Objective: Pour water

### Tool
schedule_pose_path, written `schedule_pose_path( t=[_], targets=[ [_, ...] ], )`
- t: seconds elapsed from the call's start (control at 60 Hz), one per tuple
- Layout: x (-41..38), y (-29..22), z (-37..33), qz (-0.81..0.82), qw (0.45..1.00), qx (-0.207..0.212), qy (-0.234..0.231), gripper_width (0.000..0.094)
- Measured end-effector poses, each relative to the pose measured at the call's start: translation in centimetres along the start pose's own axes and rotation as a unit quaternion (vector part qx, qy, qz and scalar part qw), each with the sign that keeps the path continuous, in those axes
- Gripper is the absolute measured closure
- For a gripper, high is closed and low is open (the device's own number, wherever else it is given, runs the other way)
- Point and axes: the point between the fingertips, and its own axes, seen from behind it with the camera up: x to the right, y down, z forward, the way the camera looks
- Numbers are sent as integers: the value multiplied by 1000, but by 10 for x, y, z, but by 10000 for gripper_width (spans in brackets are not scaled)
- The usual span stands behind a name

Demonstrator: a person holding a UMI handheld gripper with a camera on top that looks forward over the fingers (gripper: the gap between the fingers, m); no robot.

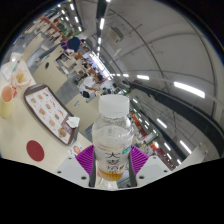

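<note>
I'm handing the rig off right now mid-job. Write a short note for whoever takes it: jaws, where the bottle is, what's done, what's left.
Gripper: jaws shut on the water bottle, purple pads pressing both sides near its label.
Bottle: upright, white cap still on, lifted in front of the camera, with a dining hall behind it.
Nearby: white table off to the left with a menu board and a red coaster.
Done: bottle grasped and held.
Left: no cup or glass to pour into is visible; find one, get the cap off, then pour.
</note>
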Motion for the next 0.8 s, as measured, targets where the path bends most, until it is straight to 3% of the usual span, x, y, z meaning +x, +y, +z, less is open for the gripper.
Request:
schedule_pose_path(
  t=[0.15, 0.3, 0.467, 0.617, 0.8],
  targets=[
    [-53, -95, -13, -191, 979, 62, 13, 478],
    [-129, -154, -22, -369, 922, 118, 19, 478],
    [-201, -177, -25, -523, 838, 156, 28, 477],
    [-240, -177, -24, -587, 794, 156, 17, 479],
    [-246, -179, -23, -532, 832, 153, -18, 480]
  ],
)
